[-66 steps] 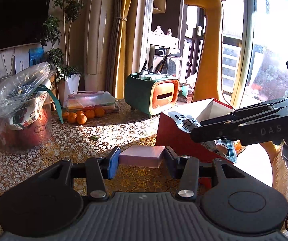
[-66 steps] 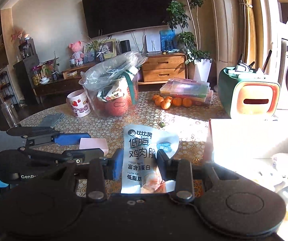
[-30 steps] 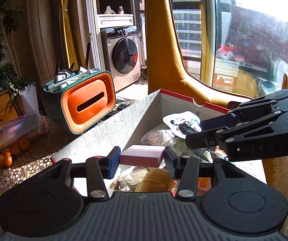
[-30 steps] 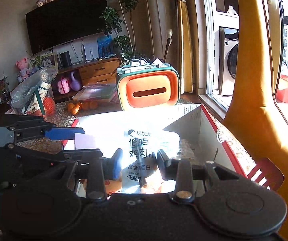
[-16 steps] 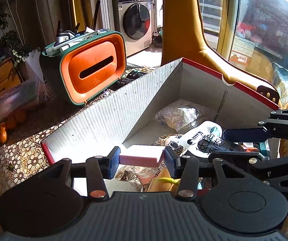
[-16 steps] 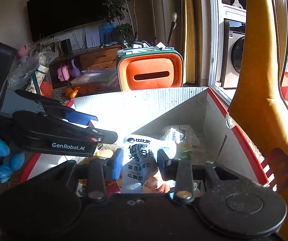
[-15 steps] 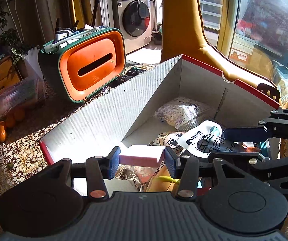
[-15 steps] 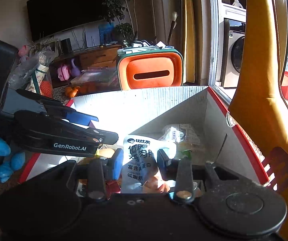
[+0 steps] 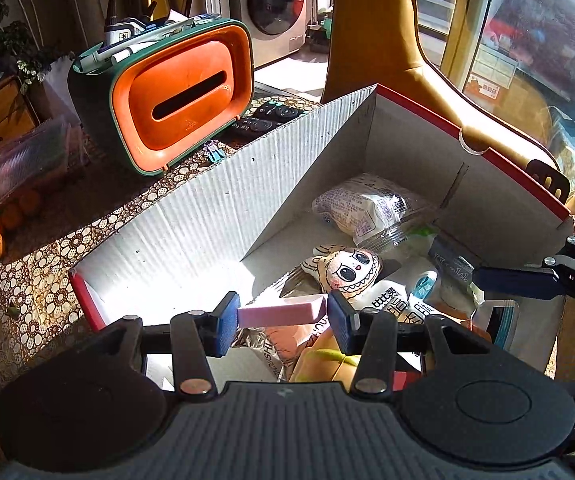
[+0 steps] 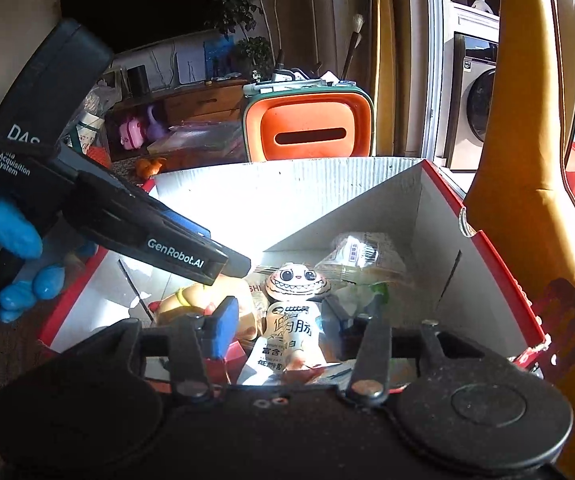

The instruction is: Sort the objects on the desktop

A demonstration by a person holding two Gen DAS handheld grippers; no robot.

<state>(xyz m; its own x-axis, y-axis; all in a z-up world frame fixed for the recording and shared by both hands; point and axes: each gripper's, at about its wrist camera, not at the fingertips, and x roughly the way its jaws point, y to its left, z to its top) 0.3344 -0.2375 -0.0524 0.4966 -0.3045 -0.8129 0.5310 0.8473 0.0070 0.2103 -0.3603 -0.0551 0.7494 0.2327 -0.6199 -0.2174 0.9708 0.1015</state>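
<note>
I am holding both claws over the open cardboard box with the red outer skin and white corrugated inside [image 9: 215, 216], and the change is on my right side: my right gripper [image 10: 283, 330] has just been opening its jaws, and the white printed snack pouch [image 10: 291, 336] that I was pinching half a second ago is now lying loose between the spread pads, resting on the heap inside the box, just in front of the round cartoon-face plush [image 10: 297, 280]. I judge that pouch delivered, so my right claw is free to go back for another item. My left gripper [image 9: 283, 318] is pinching the flat pink rectangular block [image 9: 281, 314] between its blue pads, above the near end of the box, beside the pouch and above the yellow bun-like thing [image 9: 327, 360]. The block is not yet released; letting it go here looks like the next step. Behind the box, the orange-and-green tissue holder [image 9: 175, 92] is standing untouched.
</note>
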